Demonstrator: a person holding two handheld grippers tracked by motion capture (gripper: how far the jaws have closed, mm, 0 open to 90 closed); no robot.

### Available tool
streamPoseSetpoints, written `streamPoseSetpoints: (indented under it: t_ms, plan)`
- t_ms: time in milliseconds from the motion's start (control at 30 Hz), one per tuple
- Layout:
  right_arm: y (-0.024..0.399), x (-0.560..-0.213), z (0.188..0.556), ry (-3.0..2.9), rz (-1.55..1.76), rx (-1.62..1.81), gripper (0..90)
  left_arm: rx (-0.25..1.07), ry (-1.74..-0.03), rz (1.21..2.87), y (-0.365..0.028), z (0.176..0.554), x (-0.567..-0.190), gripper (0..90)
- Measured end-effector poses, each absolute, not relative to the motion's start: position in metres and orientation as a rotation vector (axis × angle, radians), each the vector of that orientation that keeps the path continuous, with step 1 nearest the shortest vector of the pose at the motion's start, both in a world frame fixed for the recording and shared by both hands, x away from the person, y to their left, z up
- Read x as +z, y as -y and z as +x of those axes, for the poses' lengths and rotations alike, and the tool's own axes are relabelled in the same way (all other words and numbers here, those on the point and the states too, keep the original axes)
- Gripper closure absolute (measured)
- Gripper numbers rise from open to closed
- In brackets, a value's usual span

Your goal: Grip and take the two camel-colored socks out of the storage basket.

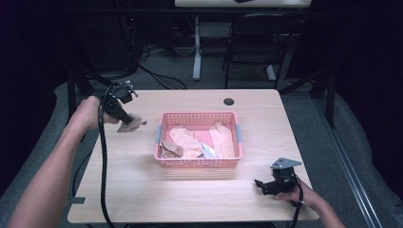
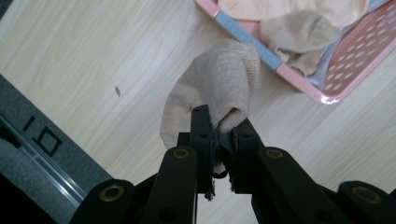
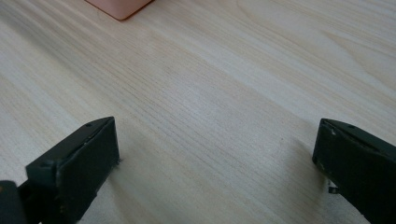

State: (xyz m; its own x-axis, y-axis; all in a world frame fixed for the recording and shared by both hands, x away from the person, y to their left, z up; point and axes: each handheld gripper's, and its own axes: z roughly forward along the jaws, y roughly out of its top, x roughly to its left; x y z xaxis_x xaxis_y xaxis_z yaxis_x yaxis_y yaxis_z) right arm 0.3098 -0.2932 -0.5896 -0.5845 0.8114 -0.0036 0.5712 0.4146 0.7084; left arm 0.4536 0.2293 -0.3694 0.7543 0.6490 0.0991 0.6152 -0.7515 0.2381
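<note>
Far left of the high view: left gripper [image 1: 127, 119] held above the table [image 1: 142, 190], jaws pinched tight on a beige sock [image 1: 131, 123], well clear of the basket's left wall. Same grip seen close in the left gripper view, left gripper [image 2: 219, 130] clamping a fold of the sock [image 2: 215, 88], the rest of the cloth bunched above the jaws over bare wood.

Centre of the high view: pink basket [image 1: 198, 163] on the table, holding more pale cloth pieces [image 1: 190, 140], some peach, some beige, plus a small whitish scrap near its front wall. Corner of the basket [image 2: 299, 79] at upper right of the left gripper view, with beige cloth inside.

Lower right of the high view: right gripper [image 1: 262, 186] resting low on the table near the front edge, apart from the basket. In the right gripper view, jaws spread wide over bare wood, nothing between them.

Judged progress: early. One sock lifted out and not yet set down; no pieces laid on the table; several left in the basket.
</note>
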Motion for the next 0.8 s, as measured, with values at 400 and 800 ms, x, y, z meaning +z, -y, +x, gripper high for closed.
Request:
streamPoseSetpoints:
  t_ms: [400,800]
  plan:
    - [0.293,-0.59,0.31,-2.327,1.19,0.965,0.0,0.225,-1.076,2.772,-0.256,0.45,-0.394,82.1]
    - [0.293,-0.59,0.31,-2.325,1.192,0.97,0.0,0.193,-1.131,2.751,-0.271,0.446,-0.423,81.7]
